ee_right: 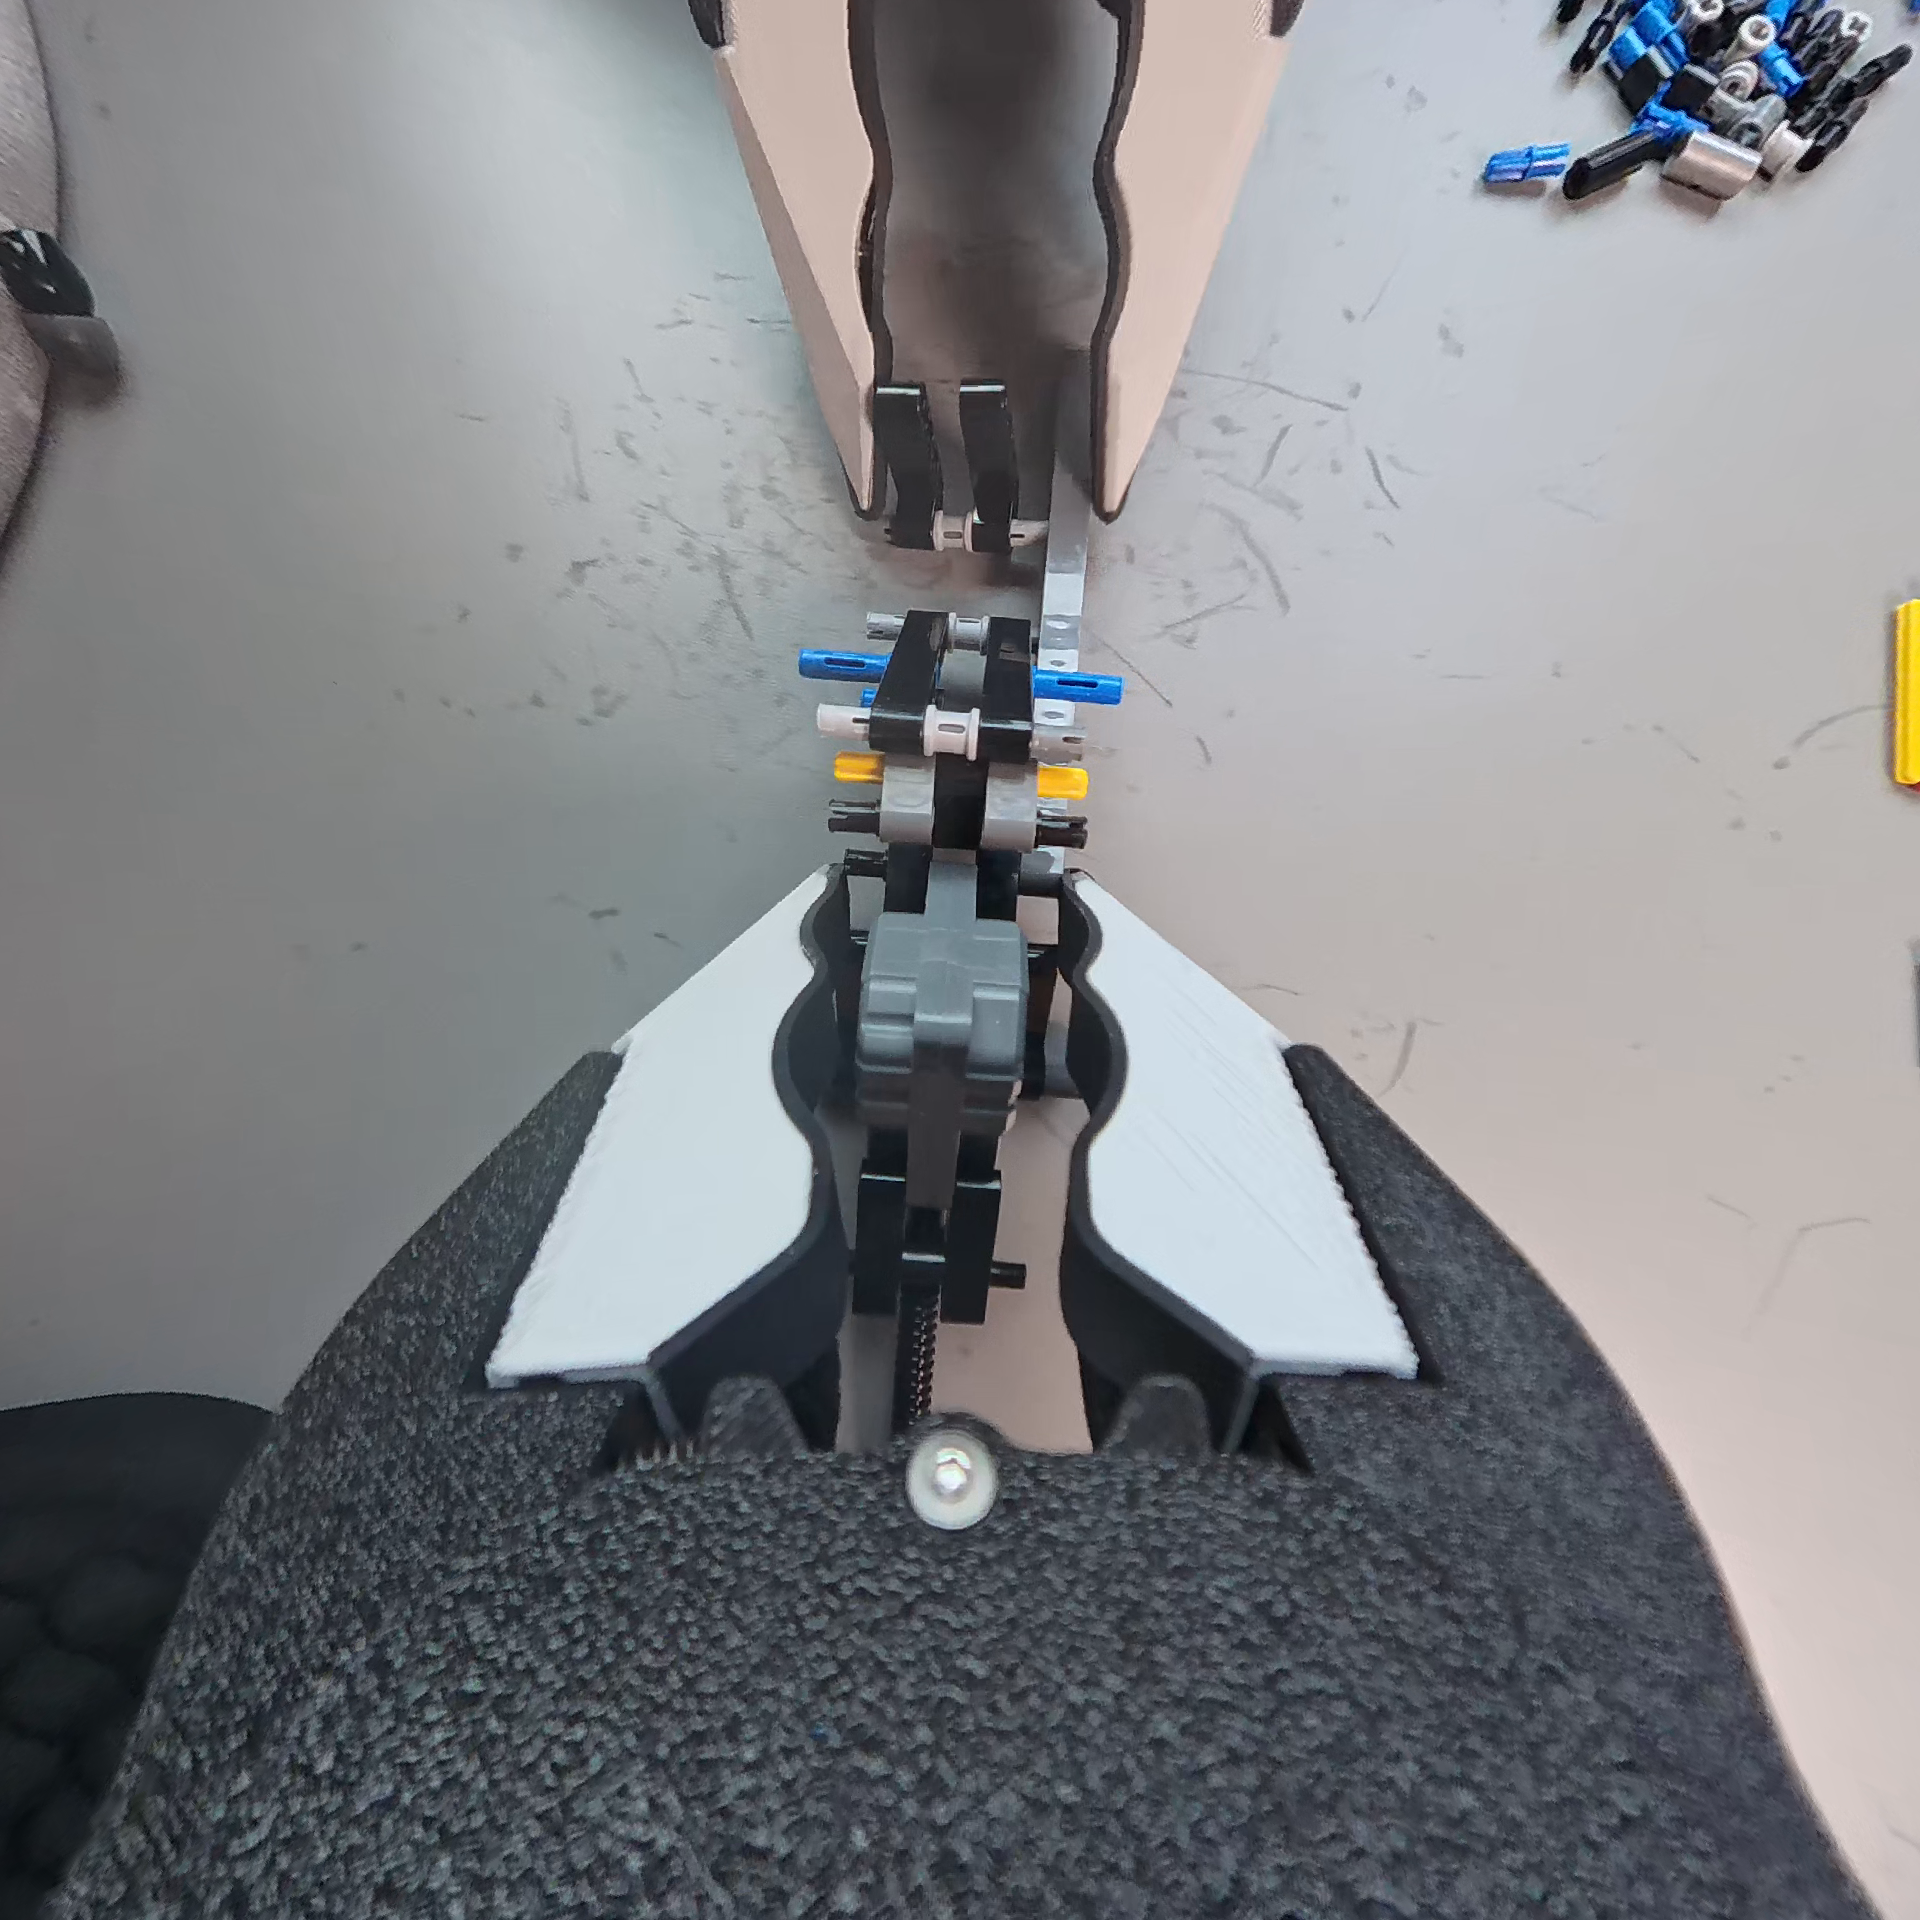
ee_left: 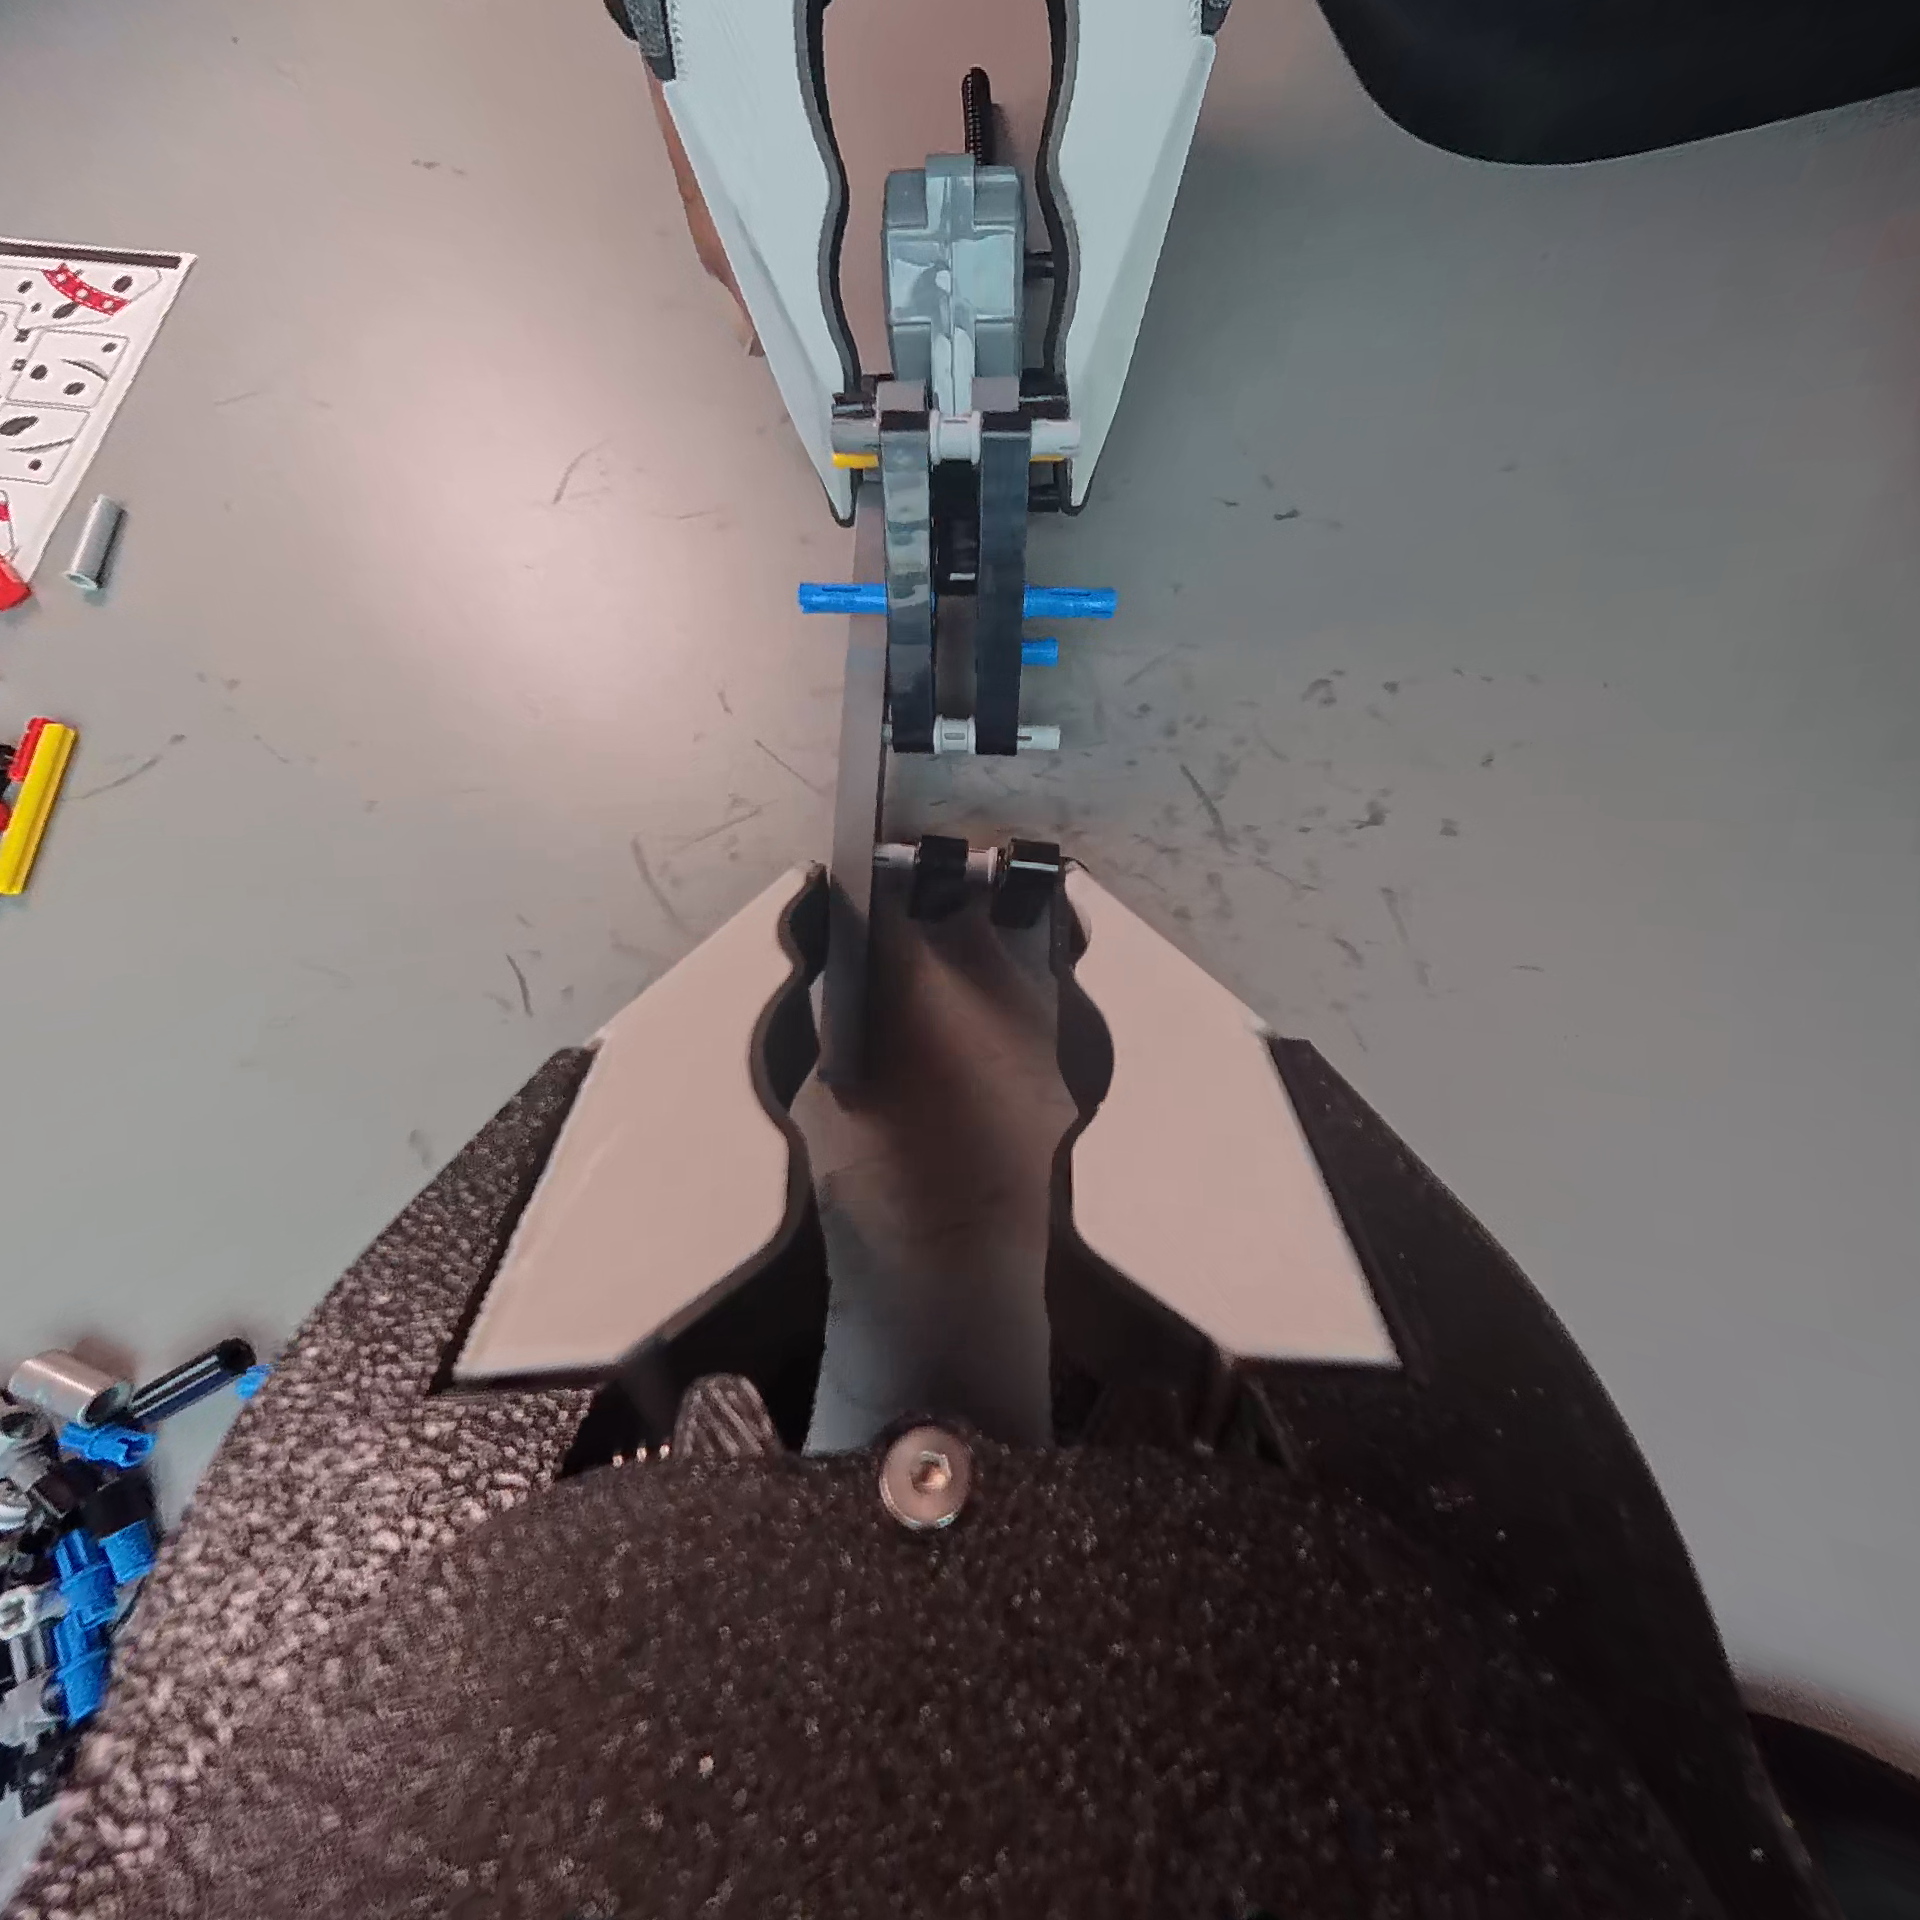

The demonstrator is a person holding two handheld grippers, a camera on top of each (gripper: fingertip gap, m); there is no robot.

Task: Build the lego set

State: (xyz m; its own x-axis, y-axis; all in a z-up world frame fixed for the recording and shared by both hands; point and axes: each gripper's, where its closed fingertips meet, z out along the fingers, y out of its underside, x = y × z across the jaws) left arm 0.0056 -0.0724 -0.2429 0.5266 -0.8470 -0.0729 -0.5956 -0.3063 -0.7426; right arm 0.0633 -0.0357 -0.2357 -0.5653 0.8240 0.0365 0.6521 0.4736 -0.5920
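My right gripper (ee_right: 951, 883) is shut on the lego assembly (ee_right: 940, 997): a dark grey block with black beams, blue, yellow and grey pins sticking out of the sides. In the left wrist view the right gripper (ee_left: 956, 488) holds the assembly (ee_left: 951, 281) pointing toward me. My left gripper (ee_left: 951, 883) is shut on a small black piece (ee_left: 977, 873), two black links on a light grey axle. It faces the assembly's black beam end with a small gap between them. A long thin grey beam (ee_left: 857, 727) runs along the assembly's side into my left jaws. The left gripper (ee_right: 987, 509) also shows from the right.
Both grippers hover over a scratched grey table (ee_left: 416, 623). An instruction sheet (ee_left: 73, 384), a grey pin (ee_left: 94, 540) and a yellow beam (ee_left: 36, 810) lie at the left. A pile of small black, blue and grey parts (ee_right: 1725, 94) lies at the far right. One gripper's finger ends stand about 8 cm off the other's.
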